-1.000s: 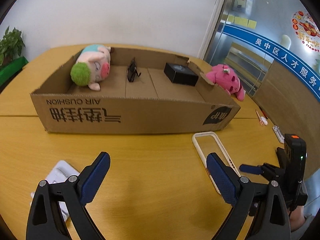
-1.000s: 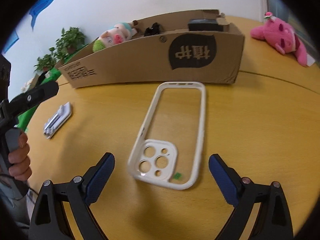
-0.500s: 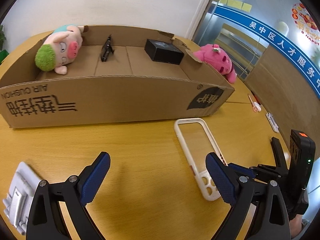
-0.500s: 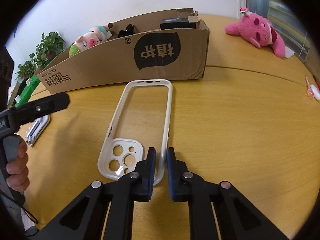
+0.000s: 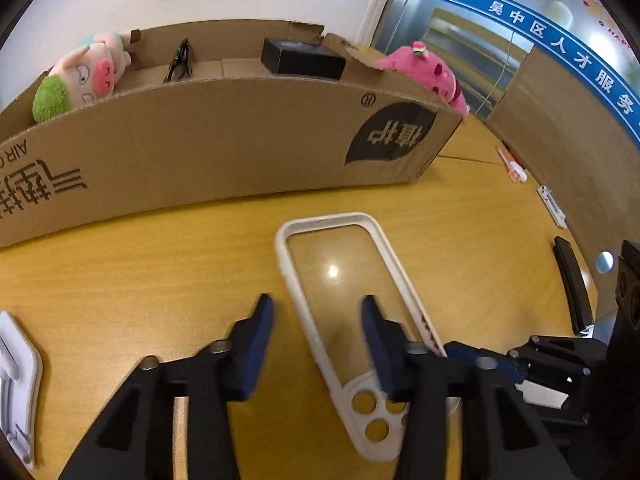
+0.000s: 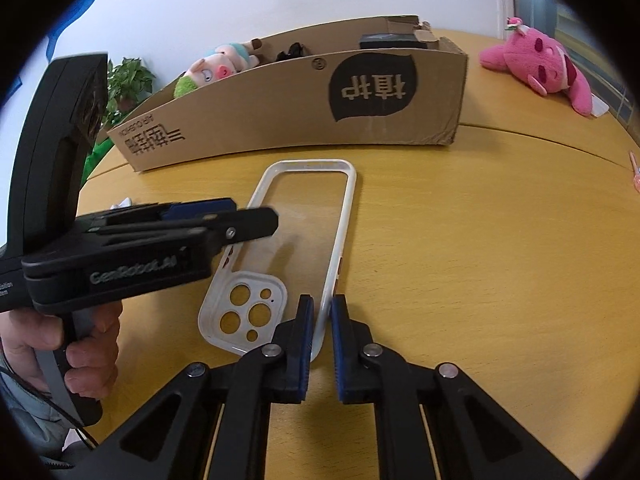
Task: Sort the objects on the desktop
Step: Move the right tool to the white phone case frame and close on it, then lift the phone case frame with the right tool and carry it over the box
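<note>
A white-rimmed clear phone case point(image 5: 329, 219) point(image 6: 308, 165) lies flat on the yellow table, camera cut-outs nearest me. My right gripper point(image 6: 322, 305) is shut on the case's right rim near the camera end; it also shows low on the right in the left wrist view point(image 5: 482, 358). My left gripper point(image 5: 317, 305) straddles the case's left rim with its jaws closing; the blue pads point(image 5: 260, 332) stand clear of the rim on both sides. In the right wrist view the left gripper point(image 6: 256, 220) reaches in from the left, held by a hand point(image 6: 86, 344).
A long cardboard box point(image 5: 200, 152) point(image 6: 280, 112) stands just behind the case, holding a green-haired pig plush point(image 5: 80, 76), a black clip point(image 5: 180, 64) and a black box point(image 5: 302, 58). A pink plush point(image 6: 536, 60) lies beyond its right end. A white stand point(image 5: 16, 380) lies left, a pen point(image 5: 510, 164) right.
The right gripper went from wide open to shut on the case's right rim. The left gripper came forward and down over the case, and its jaws have narrowed around the left rim.
</note>
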`<state>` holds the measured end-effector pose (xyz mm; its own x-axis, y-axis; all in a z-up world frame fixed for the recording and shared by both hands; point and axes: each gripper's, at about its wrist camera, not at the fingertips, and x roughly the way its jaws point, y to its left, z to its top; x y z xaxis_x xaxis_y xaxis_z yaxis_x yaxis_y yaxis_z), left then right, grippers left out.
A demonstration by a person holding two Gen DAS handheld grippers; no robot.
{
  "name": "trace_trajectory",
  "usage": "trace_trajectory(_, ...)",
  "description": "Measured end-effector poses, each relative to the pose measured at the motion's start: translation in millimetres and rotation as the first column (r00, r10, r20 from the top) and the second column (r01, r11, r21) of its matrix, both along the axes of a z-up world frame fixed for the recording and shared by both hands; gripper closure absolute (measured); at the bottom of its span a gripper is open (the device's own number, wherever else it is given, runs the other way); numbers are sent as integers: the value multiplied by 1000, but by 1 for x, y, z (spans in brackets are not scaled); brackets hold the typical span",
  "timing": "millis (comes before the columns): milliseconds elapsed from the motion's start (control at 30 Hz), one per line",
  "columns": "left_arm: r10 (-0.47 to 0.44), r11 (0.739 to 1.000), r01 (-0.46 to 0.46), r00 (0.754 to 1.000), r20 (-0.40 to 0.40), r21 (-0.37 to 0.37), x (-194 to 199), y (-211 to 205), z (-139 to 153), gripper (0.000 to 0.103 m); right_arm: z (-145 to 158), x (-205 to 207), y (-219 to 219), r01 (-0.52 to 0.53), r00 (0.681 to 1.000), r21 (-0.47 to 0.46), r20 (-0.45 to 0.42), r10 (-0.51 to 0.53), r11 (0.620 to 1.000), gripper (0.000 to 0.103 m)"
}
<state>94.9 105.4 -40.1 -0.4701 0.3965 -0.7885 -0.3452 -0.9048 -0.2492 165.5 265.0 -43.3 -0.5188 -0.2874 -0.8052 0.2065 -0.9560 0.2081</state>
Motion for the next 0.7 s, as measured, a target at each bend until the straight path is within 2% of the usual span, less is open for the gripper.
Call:
trace_trajectory(33,15,1000,-15,1000,-4,-6,0,-2,-1,75,0,1,-3,-11,1000,-1,0,11,1000,94)
trace_trajectory(67,28,1000,-28,1000,-3,-13,0,-3,-2,88,0,2,-6,-14,1000,2,-1,14,1000,94)
trace_trajectory(100,49,999,-49,999,-6,-18,-1,-7,-3,94,0,4,-9,-21,1000,11,-3,21,1000,94)
trace_trajectory(167,61,998,-61,998,8,18,-2,-14,-5,95,1,8,-12,-25,1000,17,-6,25,1000,93)
trace_trajectory(300,73,997,-73,997,-1,-14,1,-12,-5,96,1,13,-18,-41,999,32,-11,41,999,93)
trace_trajectory(433,80,997,-80,997,12,-11,3,-15,-3,96,0,17,-18,-27,1000,18,-14,28,999,93)
trace_trajectory(600,76,996,-78,996,-45,-37,10,-20,15,96,3,18,-21,-32,999,-13,-24,31,999,94)
trace_trajectory(700,81,996,-83,995,-64,-19,10,-29,26,96,11,18,-27,-58,997,1,-50,58,998,94)
